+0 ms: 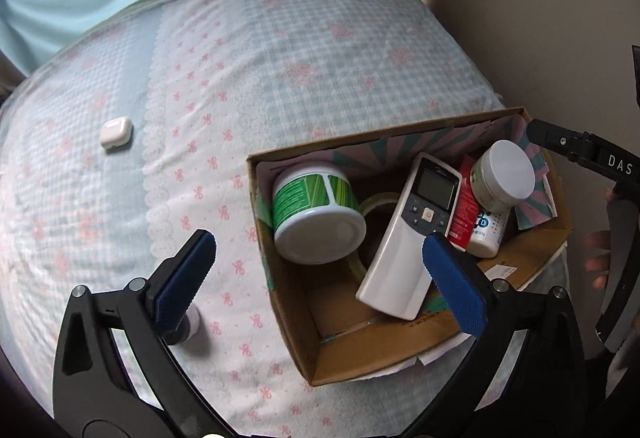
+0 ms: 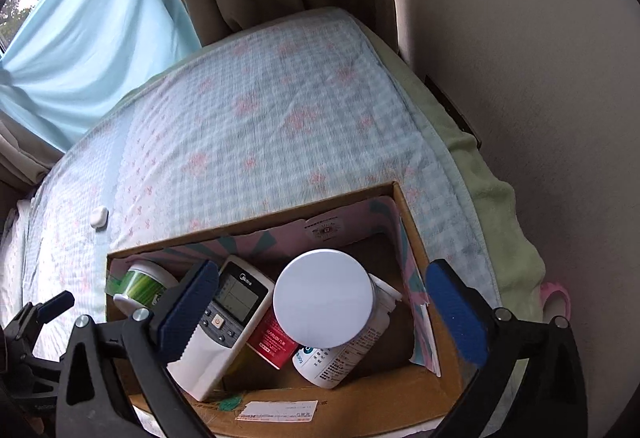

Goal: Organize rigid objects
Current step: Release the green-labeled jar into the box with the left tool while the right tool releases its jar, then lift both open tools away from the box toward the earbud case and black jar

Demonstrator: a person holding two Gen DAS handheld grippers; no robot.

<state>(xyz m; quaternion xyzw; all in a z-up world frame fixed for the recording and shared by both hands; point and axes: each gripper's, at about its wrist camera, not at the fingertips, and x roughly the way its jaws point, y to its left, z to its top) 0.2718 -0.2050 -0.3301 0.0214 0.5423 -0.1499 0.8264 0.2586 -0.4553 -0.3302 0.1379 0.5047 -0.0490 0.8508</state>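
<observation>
Left wrist view: left gripper has its tongs wide apart and empty, hanging over the near-left corner of the cardboard box. The box sits on the bed and already holds a green jar on its side, a tape roll, a remote, a red pack and a white-lid bottle. Still loose: an earbud case well off to the left, and a small bottle just under the left finger. My call is to take the small bottle first: drop straight down, straddle it and close gently, since the soft bedding will let it roll. Right wrist view: right gripper, tongs also spread and holding nothing, hovers above the box just over the white-lid bottle. Earbud case far left, clearly left-hand work. Keep the right one clear of the box rim.
</observation>
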